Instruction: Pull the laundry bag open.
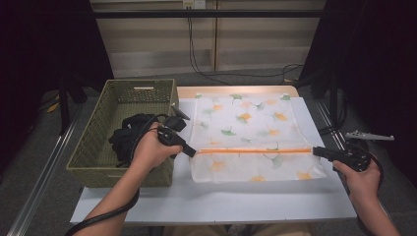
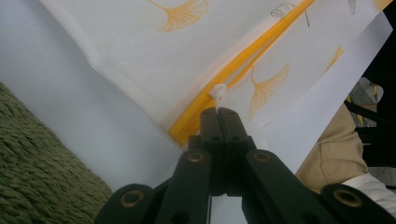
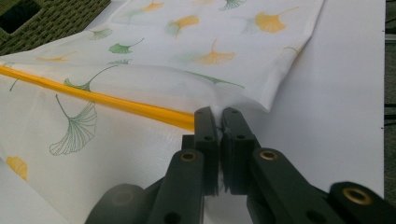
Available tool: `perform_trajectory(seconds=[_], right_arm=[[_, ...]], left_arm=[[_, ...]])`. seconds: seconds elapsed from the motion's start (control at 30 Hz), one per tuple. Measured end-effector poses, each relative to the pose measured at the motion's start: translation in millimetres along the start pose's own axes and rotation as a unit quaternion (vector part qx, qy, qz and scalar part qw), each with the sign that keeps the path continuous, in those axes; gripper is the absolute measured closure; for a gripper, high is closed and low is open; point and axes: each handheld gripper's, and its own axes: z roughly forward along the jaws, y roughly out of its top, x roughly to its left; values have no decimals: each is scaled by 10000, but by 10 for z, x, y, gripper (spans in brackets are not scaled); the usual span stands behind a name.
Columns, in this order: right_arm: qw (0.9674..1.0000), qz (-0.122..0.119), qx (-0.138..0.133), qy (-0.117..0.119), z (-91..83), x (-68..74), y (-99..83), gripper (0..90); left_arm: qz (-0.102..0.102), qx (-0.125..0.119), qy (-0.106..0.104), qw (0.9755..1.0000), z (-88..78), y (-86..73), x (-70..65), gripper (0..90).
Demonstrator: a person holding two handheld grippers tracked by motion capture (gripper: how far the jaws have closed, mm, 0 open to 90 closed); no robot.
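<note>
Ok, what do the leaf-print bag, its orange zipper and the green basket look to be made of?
The leaf-print bag looks like thin non-woven or mesh fabric: matte, slightly see-through, softly creased. Its orange zipper seems plastic, with a smooth glossy strip and a small white pull at the left gripper. The green basket appears woven, paper cord or plastic wicker, judging by its ropy, matte weave.

Right claw point(image 3: 219, 116) clamped on bag point(image 3: 154, 70) edge at orange zipper point(image 3: 102, 100) end; white table point(image 3: 345, 102) beyond.

green basket point(image 1: 98, 147) walls off left, bare table point(image 1: 221, 199) in front open
</note>
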Motion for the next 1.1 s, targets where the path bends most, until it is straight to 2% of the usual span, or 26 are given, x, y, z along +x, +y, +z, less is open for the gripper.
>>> perform_trajectory(seconds=[0.37, 0.47, 0.57, 1.1], right_arm=[[10000, -1, -34, -21, -7, -7, 0, 864], [10000, -4, -25, -10, -11, -4, 2, 864], [10000, -6, -23, -23, -10, -3, 3, 864], [9999, -12, -32, -101, -16, -12, 6, 864]], left_arm=[[-9, 69, -30, 10000, -20, -3, 10, 900], [29, 78, 16, 10000, -21, -10, 20, 900], [-18, 67, -17, 10000, -27, -15, 17, 900], [-55, 116, 132, 9998, -85, -38, 62, 900]])
